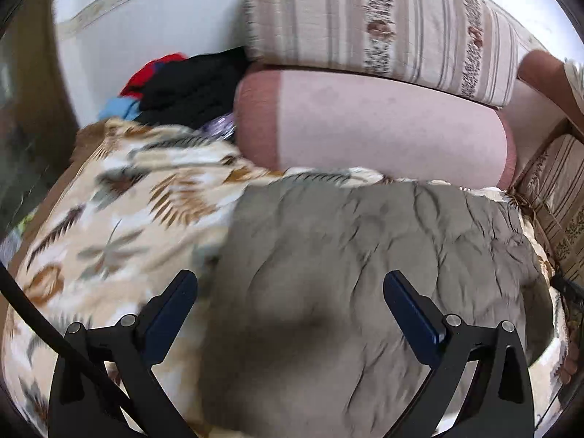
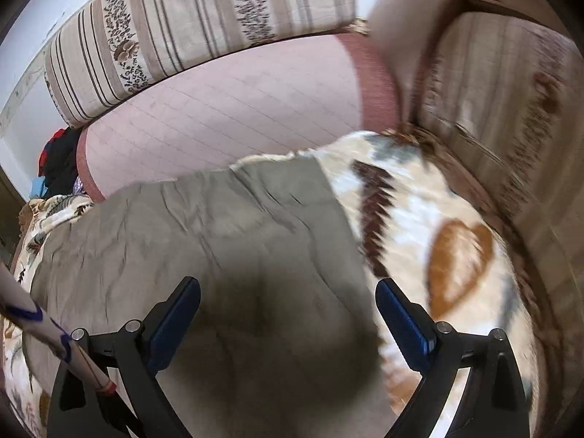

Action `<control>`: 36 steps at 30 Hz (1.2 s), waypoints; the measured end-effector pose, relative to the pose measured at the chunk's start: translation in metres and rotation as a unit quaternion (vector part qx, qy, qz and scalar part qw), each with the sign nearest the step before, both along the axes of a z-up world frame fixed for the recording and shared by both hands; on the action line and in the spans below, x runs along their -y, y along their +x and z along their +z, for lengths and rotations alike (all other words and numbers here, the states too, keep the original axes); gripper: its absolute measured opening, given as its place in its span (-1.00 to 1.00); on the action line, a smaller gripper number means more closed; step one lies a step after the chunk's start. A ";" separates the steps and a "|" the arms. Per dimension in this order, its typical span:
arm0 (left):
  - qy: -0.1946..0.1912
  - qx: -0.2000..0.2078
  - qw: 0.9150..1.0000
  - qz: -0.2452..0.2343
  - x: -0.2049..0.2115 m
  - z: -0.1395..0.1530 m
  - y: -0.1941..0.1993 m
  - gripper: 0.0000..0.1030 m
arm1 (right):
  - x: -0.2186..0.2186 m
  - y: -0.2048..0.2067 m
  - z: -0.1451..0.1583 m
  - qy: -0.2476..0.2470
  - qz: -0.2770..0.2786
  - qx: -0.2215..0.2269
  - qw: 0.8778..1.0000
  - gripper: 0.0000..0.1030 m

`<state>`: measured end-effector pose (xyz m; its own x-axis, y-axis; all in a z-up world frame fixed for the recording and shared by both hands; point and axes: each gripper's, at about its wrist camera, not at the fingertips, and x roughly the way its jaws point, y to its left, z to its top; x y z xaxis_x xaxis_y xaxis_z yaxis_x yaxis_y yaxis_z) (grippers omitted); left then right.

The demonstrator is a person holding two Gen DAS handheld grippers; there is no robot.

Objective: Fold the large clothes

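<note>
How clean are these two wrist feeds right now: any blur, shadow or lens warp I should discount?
Left wrist view: motion smear across the leaf-print blanket and the near part of the grey-green crumpled garment, with a dark shadow patch on it between the open fingers; the pink bolster bows from the fisheye. Right wrist view: heavier streaking at right over the striped cushion; a similar shadow on the garment.

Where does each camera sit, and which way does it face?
Left wrist: on the left tongs, angled down over the grey garment on the leaf-print blanket; both fingers, open and empty, and an arm at the right edge show.
Right wrist: on the right tongs, angled down at the garment's right edge; open, empty fingers and a sleeve show.
Shared: garment, blanket, pink bolster, striped cushion, clothes pile.
</note>
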<state>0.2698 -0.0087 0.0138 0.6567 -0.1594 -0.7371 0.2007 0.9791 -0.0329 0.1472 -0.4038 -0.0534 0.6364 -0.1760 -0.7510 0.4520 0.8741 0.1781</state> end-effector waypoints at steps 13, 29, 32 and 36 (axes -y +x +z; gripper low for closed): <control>-0.053 0.001 0.999 0.000 -0.051 0.010 -0.116 0.98 | -0.036 -0.121 -0.028 0.005 0.000 -0.010 1.000 0.91; 0.068 0.046 0.996 -0.020 -0.031 0.003 -0.163 0.98 | -0.068 -0.139 -0.039 -0.004 0.017 -0.031 0.999 0.91; 0.070 0.037 0.997 -0.018 -0.033 -0.002 -0.160 0.98 | -0.071 -0.138 -0.042 -0.003 0.020 -0.036 0.999 0.91; 0.071 0.022 0.997 -0.014 -0.037 -0.012 -0.156 0.98 | -0.073 -0.135 -0.048 0.002 0.022 -0.041 0.999 0.91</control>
